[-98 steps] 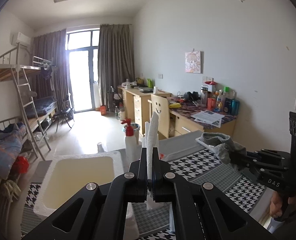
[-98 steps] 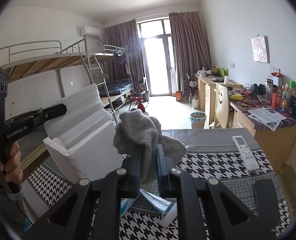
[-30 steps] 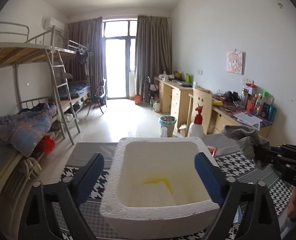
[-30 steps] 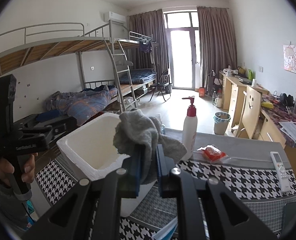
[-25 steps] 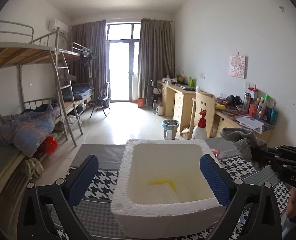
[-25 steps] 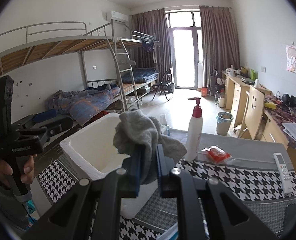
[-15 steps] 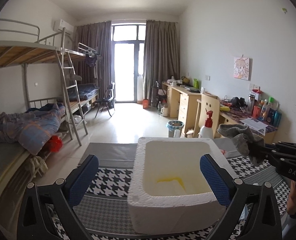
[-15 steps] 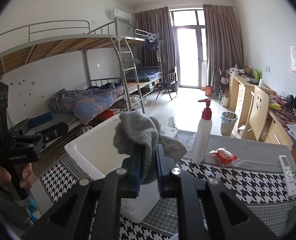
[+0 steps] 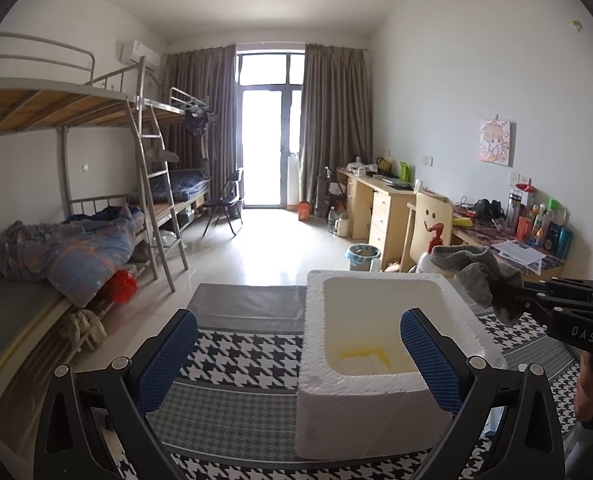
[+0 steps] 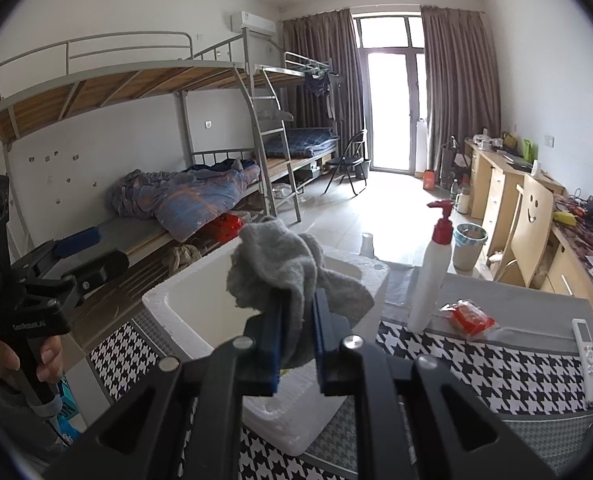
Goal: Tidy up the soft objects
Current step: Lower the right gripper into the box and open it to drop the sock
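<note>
Right tongs (image 10: 296, 336), lettered "DAS", pinch a grey sock (image 10: 284, 272) above the foam box (image 9: 376, 396); left tongs (image 9: 296, 356) gape wide.

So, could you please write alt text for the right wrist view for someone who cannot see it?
The right gripper is shut on a crumpled grey cloth, held over a white foam box on a houndstooth-covered table. The open left gripper is at the left.

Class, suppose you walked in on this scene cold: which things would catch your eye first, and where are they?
First, the crumpled grey sock pinched in the right gripper, held above the white foam box on the houndstooth cloth. Next, the left gripper, open and empty, in front of the box.
</note>
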A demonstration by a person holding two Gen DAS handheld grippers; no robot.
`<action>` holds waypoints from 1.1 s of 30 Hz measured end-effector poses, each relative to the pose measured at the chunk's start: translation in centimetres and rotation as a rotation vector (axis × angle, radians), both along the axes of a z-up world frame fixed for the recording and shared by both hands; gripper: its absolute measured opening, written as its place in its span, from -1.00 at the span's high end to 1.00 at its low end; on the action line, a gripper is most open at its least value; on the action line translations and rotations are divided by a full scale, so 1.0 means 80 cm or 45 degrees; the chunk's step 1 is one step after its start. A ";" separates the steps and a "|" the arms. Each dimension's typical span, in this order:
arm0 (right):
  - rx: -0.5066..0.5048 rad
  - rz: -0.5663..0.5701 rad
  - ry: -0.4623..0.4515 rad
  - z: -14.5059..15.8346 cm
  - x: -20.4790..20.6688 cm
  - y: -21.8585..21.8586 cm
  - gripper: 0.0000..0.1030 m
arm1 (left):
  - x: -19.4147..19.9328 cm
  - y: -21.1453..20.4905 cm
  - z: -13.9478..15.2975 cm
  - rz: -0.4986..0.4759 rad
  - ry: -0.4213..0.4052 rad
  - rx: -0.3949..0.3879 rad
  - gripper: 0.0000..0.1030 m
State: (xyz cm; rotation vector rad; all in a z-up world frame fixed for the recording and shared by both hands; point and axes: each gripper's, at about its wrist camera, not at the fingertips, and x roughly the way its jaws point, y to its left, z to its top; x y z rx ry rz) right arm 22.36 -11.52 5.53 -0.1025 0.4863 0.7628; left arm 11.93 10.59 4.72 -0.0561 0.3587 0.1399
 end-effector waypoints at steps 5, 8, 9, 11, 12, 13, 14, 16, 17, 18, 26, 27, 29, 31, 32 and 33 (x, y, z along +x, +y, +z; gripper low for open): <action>-0.005 0.011 0.003 0.001 0.002 0.008 0.68 | -0.008 0.009 -0.002 0.016 -0.007 -0.011 -0.98; -0.010 0.017 0.010 0.000 0.004 0.013 0.68 | -0.010 0.011 -0.001 0.029 -0.010 -0.010 -0.98; -0.010 0.017 0.010 -0.001 0.005 0.014 0.68 | -0.012 0.012 -0.002 0.034 -0.011 -0.009 -0.98; -0.013 0.023 0.017 -0.001 0.006 0.016 0.68 | -0.013 0.011 -0.002 0.040 -0.012 -0.006 -0.98; -0.017 0.026 0.020 -0.002 0.007 0.019 0.68 | -0.014 0.012 -0.003 0.041 -0.013 -0.005 -0.98; -0.023 0.030 0.021 -0.002 0.007 0.021 0.68 | -0.015 0.012 -0.003 0.043 -0.014 -0.003 -0.98; -0.027 0.034 0.022 -0.003 0.008 0.023 0.68 | -0.016 0.013 -0.003 0.047 -0.016 -0.004 -0.98; -0.035 0.041 0.026 -0.004 0.010 0.028 0.68 | -0.019 0.014 -0.004 0.051 -0.017 -0.008 -0.98; -0.038 0.042 0.029 -0.004 0.011 0.030 0.68 | -0.019 0.015 -0.004 0.052 -0.016 -0.008 -0.98; -0.040 0.042 0.032 -0.004 0.011 0.031 0.67 | -0.019 0.016 -0.004 0.055 -0.017 -0.008 -0.98; -0.070 0.052 0.053 -0.008 0.018 0.048 0.65 | -0.026 0.026 -0.009 0.076 -0.018 -0.022 -0.98; -0.074 0.053 0.056 -0.009 0.018 0.050 0.64 | -0.026 0.027 -0.010 0.079 -0.018 -0.023 -0.98; -0.087 0.057 0.063 -0.011 0.020 0.054 0.57 | -0.027 0.028 -0.011 0.082 -0.014 -0.025 -0.98; -0.097 0.060 0.064 -0.012 0.021 0.058 0.24 | -0.028 0.031 -0.012 0.088 -0.014 -0.029 -0.98; -0.099 0.057 0.058 -0.012 0.020 0.059 0.14 | -0.029 0.032 -0.012 0.088 -0.015 -0.032 -0.98; -0.102 0.053 0.046 -0.012 0.019 0.059 -0.02 | -0.030 0.033 -0.011 0.088 -0.015 -0.034 -0.98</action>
